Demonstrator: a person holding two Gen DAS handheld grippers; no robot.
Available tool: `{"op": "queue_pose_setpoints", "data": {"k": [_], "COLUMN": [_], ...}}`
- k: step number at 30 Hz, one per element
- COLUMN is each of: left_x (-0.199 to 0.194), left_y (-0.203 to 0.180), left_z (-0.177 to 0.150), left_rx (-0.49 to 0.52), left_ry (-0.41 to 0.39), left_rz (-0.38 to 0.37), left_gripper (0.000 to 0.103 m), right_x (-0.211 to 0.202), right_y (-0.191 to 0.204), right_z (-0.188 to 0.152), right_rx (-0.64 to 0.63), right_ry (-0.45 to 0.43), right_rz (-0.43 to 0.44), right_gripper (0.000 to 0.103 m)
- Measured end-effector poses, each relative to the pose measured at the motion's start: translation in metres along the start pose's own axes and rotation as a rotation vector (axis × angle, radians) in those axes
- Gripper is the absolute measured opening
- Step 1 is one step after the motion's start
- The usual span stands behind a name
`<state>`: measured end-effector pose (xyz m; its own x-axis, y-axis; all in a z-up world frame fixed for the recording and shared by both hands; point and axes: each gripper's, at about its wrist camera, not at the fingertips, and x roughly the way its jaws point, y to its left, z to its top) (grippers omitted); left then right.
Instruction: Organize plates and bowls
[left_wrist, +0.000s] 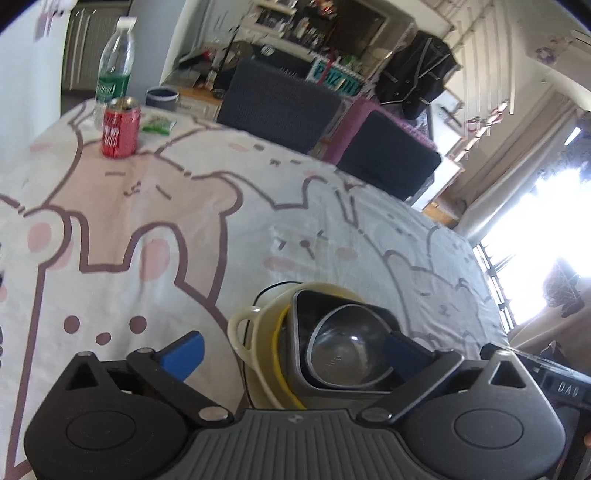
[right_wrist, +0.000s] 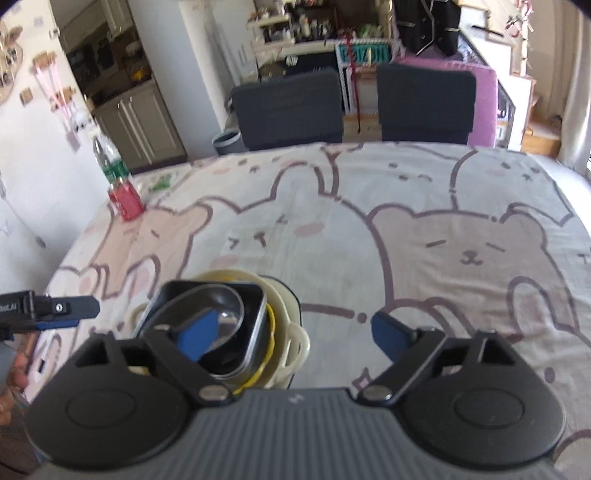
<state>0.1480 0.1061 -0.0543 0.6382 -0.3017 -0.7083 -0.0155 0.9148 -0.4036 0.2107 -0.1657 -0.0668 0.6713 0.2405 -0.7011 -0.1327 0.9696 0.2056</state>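
A stack of dishes stands on the bear-print tablecloth (left_wrist: 184, 206). A cream bowl with loop handles (left_wrist: 242, 325) is at the bottom, then a yellow-rimmed dish (left_wrist: 277, 354), a dark rounded-triangular dish (left_wrist: 306, 306) and a small shiny bowl (left_wrist: 347, 347) on top. My left gripper (left_wrist: 293, 352) hovers open over the stack's near left side, and its pads touch nothing. In the right wrist view the same stack (right_wrist: 221, 306) lies low and left of centre. My right gripper (right_wrist: 291, 332) is open above its right edge and holds nothing.
A red can (left_wrist: 120, 127), a clear water bottle (left_wrist: 114, 62) and a green packet (left_wrist: 159, 123) stand at the table's far left corner. Two dark chairs (right_wrist: 288, 107) (right_wrist: 424, 103) face the far edge. A hand (right_wrist: 11, 380) shows at the left border.
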Motion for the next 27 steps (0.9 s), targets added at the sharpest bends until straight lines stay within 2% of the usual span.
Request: {"op": "queue_pose_setpoints", "data": {"k": [3,13,16,20,23,27], "left_x": [-0.019,-0.080,-0.090,-0.100,-0.104,-0.106], "left_y": [-0.013,-0.029,-0.028,-0.031,-0.032,-0.035], "left_z": [-0.006,-0.047,-0.061,-0.079,-0.090,-0.102], "left_rx": [0.054,0.170,0.179,0.216,0.234,0.274], "left_ry": [-0.035,-0.185,-0.208,-0.265,-0.285,-0.302], "left_rz": [0.004,0.051,0.050,0.085,0.086,0.125], "left_gripper": [0.103,0.103,0.103,0.103,0.103,0.103], "right_x": [-0.021,-0.080,-0.091,-0.102,-0.109,-0.112], "right_y": [0.001,0.019,0.024,0.028,0.029,0.031], "right_z": [-0.002,-0.044,-0.061,-0.084,-0.100,-0.122], "right_rx": [0.024,0.003,-0.013,-0.025,-0.023,-0.028], "right_ry": [-0.062,-0.225,-0.270,-0.313,-0.333,-0.351], "right_rz": [0.004,-0.002,-0.008,-0.048,-0.068,-0.097], "right_gripper": [0.103,0.103,0.103,0.103,0.103,0.103]}}
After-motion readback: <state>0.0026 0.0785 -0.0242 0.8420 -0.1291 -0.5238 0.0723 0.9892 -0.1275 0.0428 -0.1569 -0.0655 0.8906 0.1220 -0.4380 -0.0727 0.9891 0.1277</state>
